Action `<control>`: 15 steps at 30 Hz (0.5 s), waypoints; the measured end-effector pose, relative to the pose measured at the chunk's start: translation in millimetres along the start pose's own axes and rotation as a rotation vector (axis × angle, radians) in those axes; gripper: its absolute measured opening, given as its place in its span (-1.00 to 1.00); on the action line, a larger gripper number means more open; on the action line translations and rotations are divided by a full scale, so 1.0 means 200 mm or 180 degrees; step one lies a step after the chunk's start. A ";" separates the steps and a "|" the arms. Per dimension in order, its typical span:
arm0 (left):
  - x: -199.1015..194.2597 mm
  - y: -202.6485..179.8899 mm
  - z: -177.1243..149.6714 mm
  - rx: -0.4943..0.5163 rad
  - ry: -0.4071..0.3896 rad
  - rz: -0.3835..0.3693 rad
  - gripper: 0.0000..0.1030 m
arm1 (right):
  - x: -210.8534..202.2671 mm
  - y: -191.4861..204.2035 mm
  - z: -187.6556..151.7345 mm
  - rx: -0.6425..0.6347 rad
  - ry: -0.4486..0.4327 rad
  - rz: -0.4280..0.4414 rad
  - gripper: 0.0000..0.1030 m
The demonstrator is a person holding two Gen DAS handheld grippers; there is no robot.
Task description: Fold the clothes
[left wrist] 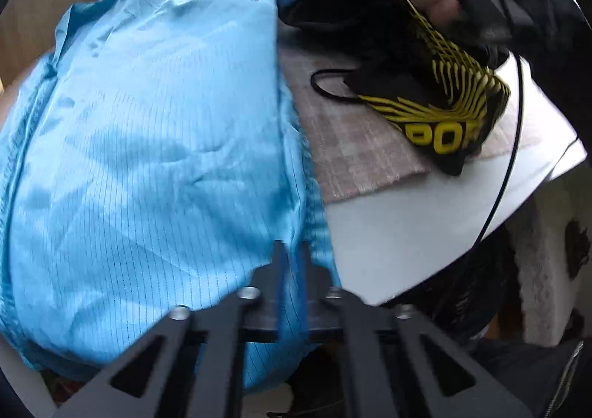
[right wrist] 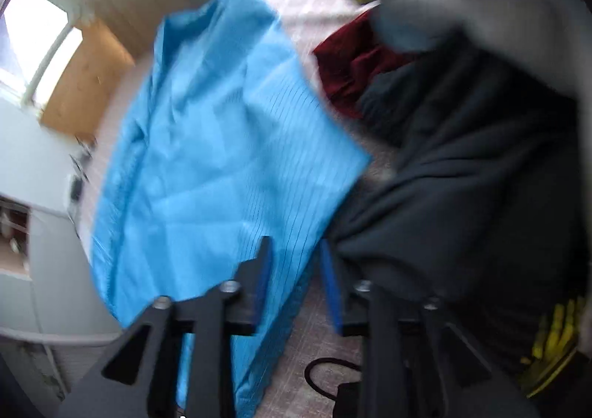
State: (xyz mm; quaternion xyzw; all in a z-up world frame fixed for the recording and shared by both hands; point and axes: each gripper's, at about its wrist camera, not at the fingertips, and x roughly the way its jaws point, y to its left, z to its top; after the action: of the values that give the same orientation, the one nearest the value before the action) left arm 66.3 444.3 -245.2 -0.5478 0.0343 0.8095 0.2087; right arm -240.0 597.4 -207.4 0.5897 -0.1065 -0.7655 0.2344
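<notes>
The light blue garment (left wrist: 148, 144) lies spread over the pinkish mat (left wrist: 355, 155), and the left gripper (left wrist: 292, 255) has its fingers pinched together on the hem nearest them. The right gripper (right wrist: 294, 255) stands with fingers apart (the blue edge between them, unpressed), a dark garment (right wrist: 462, 173) against its right finger, a black-and-yellow garment (left wrist: 436, 99) beyond.

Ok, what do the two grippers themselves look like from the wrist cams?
Both are matte black, angular linkage arms with triangular cut-outs and silver bolt heads. The left gripper and the right gripper each carry blue pads on the inner finger faces. A thin black cable runs past the left view.
</notes>
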 end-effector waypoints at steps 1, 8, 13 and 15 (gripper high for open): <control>-0.01 0.02 0.00 -0.0068 -0.0005 -0.0062 -0.97 | 0.00 -0.02 0.01 0.0033 -0.0020 0.0035 -0.30; -0.22 0.17 0.00 -0.0444 -0.0213 -0.0330 -0.98 | 0.13 -0.02 0.05 -0.0006 0.0043 -0.0067 -0.21; -0.32 0.26 -0.02 -0.0651 -0.0289 -0.0477 -0.98 | 0.23 0.00 0.04 0.0167 0.0016 0.0325 -0.52; -0.34 0.29 -0.03 -0.0734 -0.0322 -0.0552 -0.98 | 0.22 0.01 0.04 0.0317 -0.0018 0.0562 -0.85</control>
State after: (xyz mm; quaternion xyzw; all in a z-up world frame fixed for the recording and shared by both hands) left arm 71.3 370.1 -196.8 -0.5276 -0.1168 0.8135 0.2149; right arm -256.0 572.8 -241.0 0.5868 -0.1966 -0.7373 0.2710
